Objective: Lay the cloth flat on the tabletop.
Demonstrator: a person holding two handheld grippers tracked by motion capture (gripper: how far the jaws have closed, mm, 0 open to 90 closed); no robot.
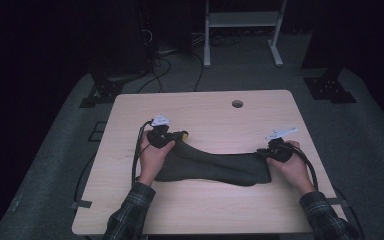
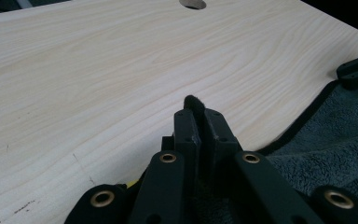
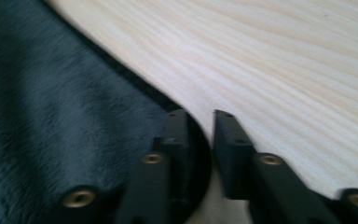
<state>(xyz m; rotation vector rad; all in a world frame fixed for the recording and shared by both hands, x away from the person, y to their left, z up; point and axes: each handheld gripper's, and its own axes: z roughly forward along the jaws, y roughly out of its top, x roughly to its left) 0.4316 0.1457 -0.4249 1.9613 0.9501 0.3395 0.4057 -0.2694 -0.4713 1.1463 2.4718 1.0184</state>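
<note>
No readable text, label, brand, number or sign anywhere in these views.
</note>
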